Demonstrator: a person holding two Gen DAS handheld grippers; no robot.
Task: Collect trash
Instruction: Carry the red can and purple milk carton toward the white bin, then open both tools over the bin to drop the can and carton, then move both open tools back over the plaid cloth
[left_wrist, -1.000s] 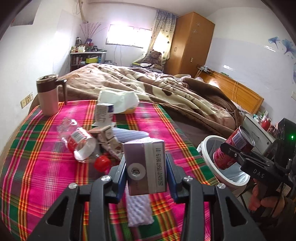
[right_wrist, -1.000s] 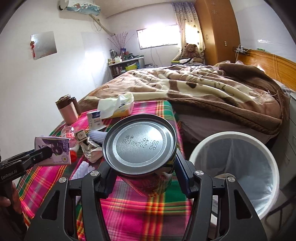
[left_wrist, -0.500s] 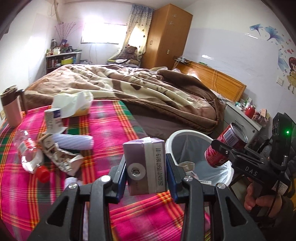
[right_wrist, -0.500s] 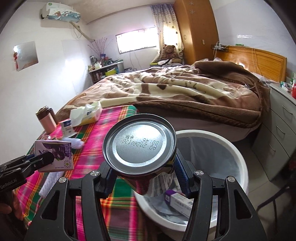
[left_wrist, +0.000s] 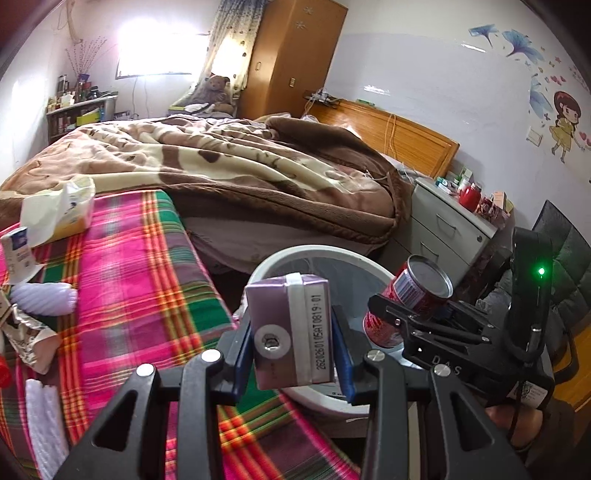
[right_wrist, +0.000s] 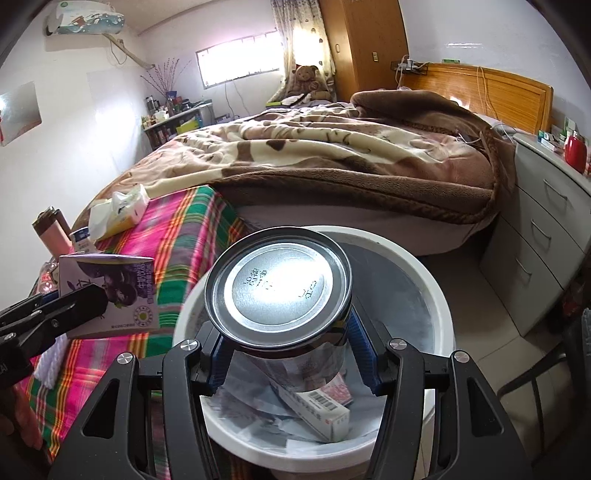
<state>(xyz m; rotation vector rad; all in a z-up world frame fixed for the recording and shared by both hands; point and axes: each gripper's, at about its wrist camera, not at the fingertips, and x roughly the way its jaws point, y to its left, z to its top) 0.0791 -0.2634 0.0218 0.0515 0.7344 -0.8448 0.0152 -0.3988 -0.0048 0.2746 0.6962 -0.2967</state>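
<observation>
My left gripper (left_wrist: 291, 356) is shut on a purple drink carton (left_wrist: 290, 332) and holds it at the near rim of the white trash bin (left_wrist: 317, 400). The carton also shows in the right wrist view (right_wrist: 110, 295). My right gripper (right_wrist: 291, 354) is shut on a red can (right_wrist: 277, 299), silver end toward the camera, directly above the open bin (right_wrist: 436, 295). The can also shows in the left wrist view (left_wrist: 410, 299). Boxes and paper lie inside the bin.
A plaid-covered table (left_wrist: 122, 280) at the left holds a tissue pack (left_wrist: 59, 212), a small white carton (left_wrist: 18, 251), a lilac foam sleeve (left_wrist: 44, 299) and crumpled wrappers. A bed with a brown blanket (left_wrist: 240, 166) lies behind. A grey drawer unit (right_wrist: 539, 236) stands at the right.
Both grippers have swung right from over the table to the trash bin. The can now hangs above the bin opening and the carton is at its rim. Both grips are unchanged.
</observation>
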